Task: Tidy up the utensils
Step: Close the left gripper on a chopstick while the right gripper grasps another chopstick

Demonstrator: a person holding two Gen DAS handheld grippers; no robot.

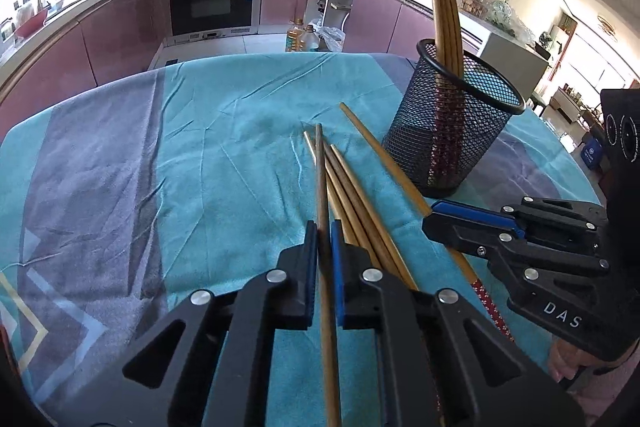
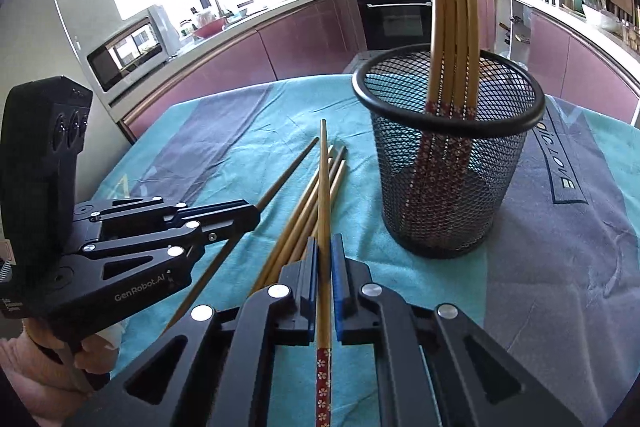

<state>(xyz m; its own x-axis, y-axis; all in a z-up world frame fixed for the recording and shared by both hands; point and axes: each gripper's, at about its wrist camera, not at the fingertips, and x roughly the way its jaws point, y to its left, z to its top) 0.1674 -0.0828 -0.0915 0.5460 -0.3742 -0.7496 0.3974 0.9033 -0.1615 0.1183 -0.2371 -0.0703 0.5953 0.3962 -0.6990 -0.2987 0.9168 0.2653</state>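
Now both tongs around chopsticks.

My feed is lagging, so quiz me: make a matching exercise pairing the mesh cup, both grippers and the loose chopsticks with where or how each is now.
Things:
1. mesh cup
2. left gripper
3. right gripper
4. loose chopsticks

States:
A. lying on the cloth
B. shut on a plain-ended chopstick
C. upright, holding chopsticks
D. shut on a chopstick with a red patterned end

Pairs: 1-C, 2-B, 3-D, 4-A
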